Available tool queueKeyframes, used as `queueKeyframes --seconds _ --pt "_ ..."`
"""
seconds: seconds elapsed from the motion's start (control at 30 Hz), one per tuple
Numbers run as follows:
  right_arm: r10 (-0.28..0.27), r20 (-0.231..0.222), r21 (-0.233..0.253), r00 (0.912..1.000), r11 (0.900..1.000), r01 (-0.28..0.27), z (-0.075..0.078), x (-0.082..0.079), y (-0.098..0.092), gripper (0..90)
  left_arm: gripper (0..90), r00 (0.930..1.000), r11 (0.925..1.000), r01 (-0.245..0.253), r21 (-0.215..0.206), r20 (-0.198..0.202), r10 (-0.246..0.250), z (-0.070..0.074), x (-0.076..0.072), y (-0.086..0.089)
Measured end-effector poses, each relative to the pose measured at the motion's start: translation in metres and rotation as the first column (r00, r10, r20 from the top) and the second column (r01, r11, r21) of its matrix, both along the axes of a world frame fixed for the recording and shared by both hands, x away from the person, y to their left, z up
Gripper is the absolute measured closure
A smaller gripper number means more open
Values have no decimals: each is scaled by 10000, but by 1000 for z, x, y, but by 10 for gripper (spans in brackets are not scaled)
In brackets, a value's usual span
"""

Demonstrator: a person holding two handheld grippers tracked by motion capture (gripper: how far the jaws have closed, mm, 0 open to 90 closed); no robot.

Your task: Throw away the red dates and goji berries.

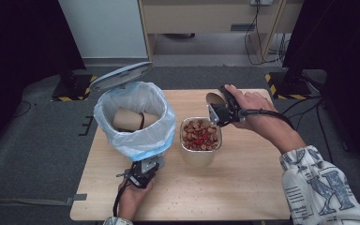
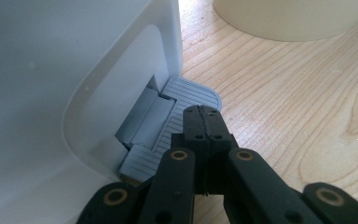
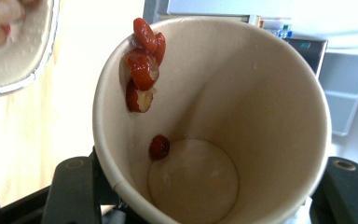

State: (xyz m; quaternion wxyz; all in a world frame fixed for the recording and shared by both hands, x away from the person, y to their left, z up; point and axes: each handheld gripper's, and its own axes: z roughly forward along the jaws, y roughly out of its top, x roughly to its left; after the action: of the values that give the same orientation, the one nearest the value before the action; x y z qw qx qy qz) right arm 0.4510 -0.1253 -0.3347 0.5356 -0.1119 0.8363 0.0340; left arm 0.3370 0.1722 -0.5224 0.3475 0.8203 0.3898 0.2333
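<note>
The right hand-held gripper grips a paper cup, tilted on its side over the far edge of a metal-rimmed container of red and brown food pieces at the middle of the bench. In the right gripper view the paper cup sits between the jaws, with a few red pieces clinging to its inner wall near the rim. The left hand-held gripper, its jaws closed together, presses on the grey pedal at the near foot of a white bin on the left; the bin's lid stands raised, and paper cups lie inside its bag.
</note>
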Motion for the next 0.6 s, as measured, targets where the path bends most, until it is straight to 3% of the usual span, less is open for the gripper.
queueKeyframes --seconds 0.1,0.2,0.33,0.37,0.53,0.6 --pt "-59 -442 850 9990 9963 97 0 5 -4 352 900 10000 10000 11 3 -2 -11 0 0 0" --pt "-121 -889 1703 9960 9850 272 1 9 -9 353 900 10000 10000 9 2 1 -9 0 0 0" --pt "-133 -1586 2959 9872 9533 604 4 14 -16 352 900 10000 9999 -78 -93 -40 77 0 -1 0" --pt "-133 -1586 2959 9872 9533 604 4 14 -16 352 900 10000 9999 -78 -93 -40 77 0 -1 0" --pt "40 -2246 3956 9744 9142 874 4 19 -23 353 900 10000 9999 -72 -95 -47 72 0 -1 0" --pt "153 -2660 4571 9638 8823 1122 5 22 -29 353 900 10000 9999 -71 -102 -71 70 0 0 0"
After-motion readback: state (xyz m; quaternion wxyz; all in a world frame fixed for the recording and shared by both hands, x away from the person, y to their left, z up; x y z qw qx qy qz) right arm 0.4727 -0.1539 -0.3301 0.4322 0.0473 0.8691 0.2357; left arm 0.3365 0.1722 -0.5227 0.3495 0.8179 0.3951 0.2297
